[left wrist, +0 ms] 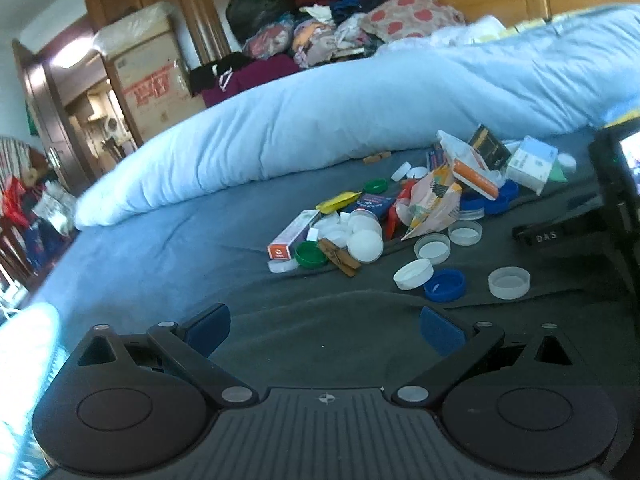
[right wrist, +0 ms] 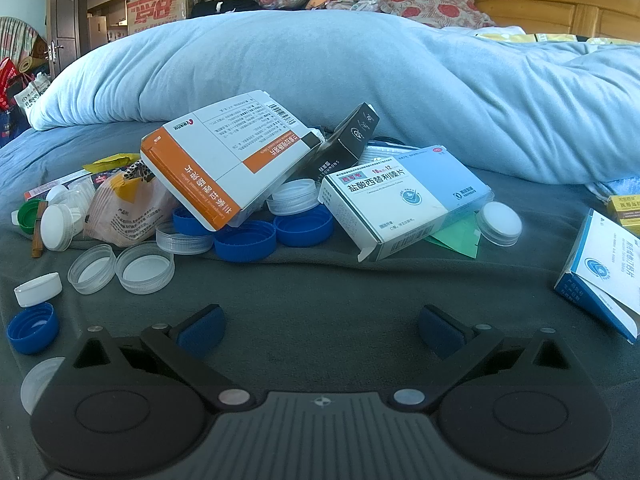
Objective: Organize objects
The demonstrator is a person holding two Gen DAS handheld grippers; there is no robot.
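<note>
Dark grey bedding (right wrist: 320, 280) holds the jumble, both grippers (left wrist: 324, 330) (right wrist: 318, 330) gaping empty, nearest the right a light, crushable white-and-blue cardboard medicine box (right wrist: 404, 200), probably best pinched across its narrow sides.

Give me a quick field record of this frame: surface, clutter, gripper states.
surface: dark grey sheet on a bed, pale blue duvet behind
boxes: orange-and-white box tilted on blue caps; light blue box beside it
loose caps: clear caps, white cap
left gripper: open, empty
right gripper: open, empty
</note>
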